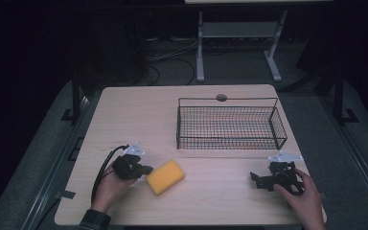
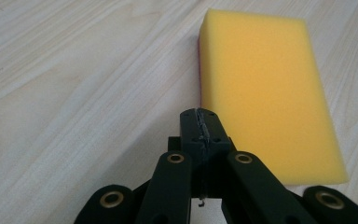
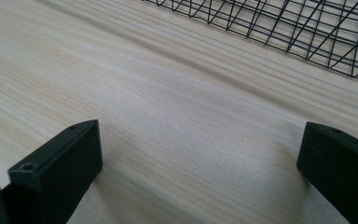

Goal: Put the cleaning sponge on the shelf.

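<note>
Nearest the high cam: 2 hands, 1 gripper each. Left hand (image 1: 109, 184) at table's (image 1: 139, 115) front-left holds left gripper (image 1: 146, 169), jaws pressed together w/ nothing between, tip just beside the sponge's (image 1: 166, 177) left edge; contact unclear. Right hand (image 1: 305, 194) at front-right holds right gripper (image 1: 255, 179), jaws spread wide over bare wood, pointing left.

1 sponge: yellow rectangular block, lying flat and skewed, front-centre of table, thin pinkish layer along one side in left gripper view. 1 black wire basket (image 1: 231, 125) w/ nothing in it, behind the sponge toward the right, well apart from it.
</note>
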